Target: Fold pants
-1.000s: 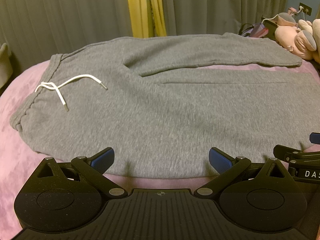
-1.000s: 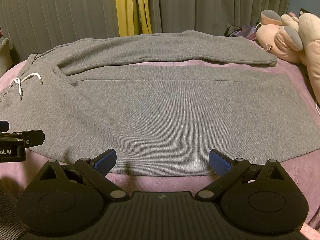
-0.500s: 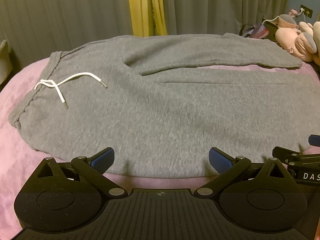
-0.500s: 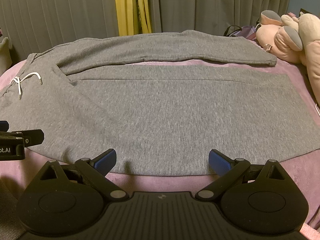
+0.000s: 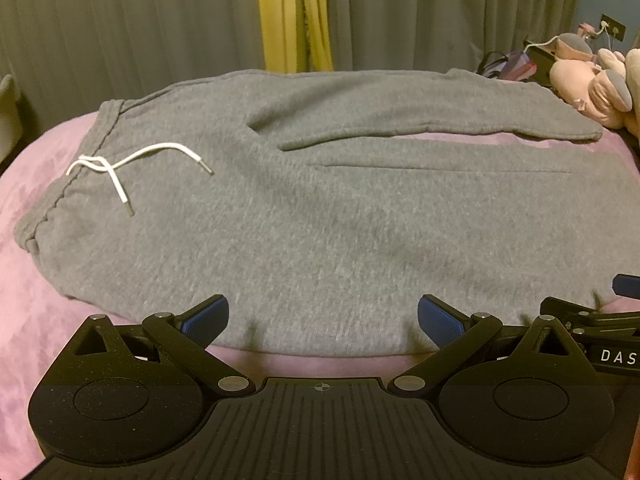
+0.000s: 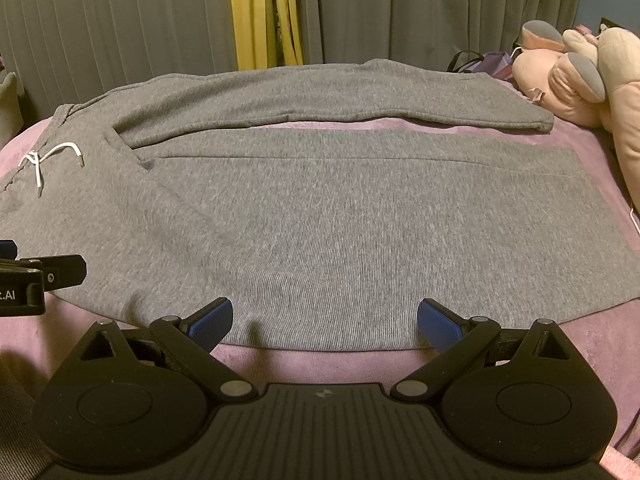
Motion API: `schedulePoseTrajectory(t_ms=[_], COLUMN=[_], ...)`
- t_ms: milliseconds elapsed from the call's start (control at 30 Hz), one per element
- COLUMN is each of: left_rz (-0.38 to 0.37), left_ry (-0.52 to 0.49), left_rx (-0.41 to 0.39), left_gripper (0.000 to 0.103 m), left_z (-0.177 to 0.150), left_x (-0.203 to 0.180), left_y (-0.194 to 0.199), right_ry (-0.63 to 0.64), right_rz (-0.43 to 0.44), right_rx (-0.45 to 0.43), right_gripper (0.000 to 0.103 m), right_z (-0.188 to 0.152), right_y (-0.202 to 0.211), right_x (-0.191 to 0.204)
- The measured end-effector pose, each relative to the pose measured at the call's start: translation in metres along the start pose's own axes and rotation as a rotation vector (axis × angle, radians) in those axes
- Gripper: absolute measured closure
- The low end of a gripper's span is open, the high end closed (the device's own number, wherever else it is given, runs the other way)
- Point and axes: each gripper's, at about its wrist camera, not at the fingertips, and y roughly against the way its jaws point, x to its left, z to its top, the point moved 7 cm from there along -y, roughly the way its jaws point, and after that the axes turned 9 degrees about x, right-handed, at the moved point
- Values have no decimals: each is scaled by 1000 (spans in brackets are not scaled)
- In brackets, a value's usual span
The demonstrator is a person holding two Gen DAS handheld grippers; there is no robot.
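Observation:
Grey sweatpants (image 5: 320, 216) lie flat on a pink bed (image 5: 36, 312), waistband to the left, legs to the right; they also show in the right wrist view (image 6: 340, 216). A white drawstring (image 5: 120, 164) lies near the waistband. My left gripper (image 5: 323, 316) is open and empty, at the near edge of the pants by the hip. My right gripper (image 6: 325, 318) is open and empty, at the near edge of the near leg. Each gripper shows at the edge of the other's view.
Pink and grey plush toys (image 6: 580, 76) lie at the far right of the bed. Grey curtains (image 6: 120, 20) with a yellow strip (image 6: 260, 12) hang behind it. A bag and cables (image 5: 516, 66) sit at the back right.
Both grippers have crept slightly forward toward the pants' near edge. The pants have not moved and the jaws stay open.

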Motion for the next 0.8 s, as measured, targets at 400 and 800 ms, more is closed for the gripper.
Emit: schedulePoseTrajectory(t_ms=[400, 800], left_rz=[-2, -13], left_ry=[1, 11], left_rx=[3, 7], left_gripper=[0, 0], left_z=[-1, -1], left_x=[0, 1], left_y=[0, 1], right_ry=[2, -3], right_rz=[-1, 4], right_rx=[3, 23], right_gripper=[4, 4], right_z=[-1, -2], right_y=[-1, -6], right_x=[1, 2])
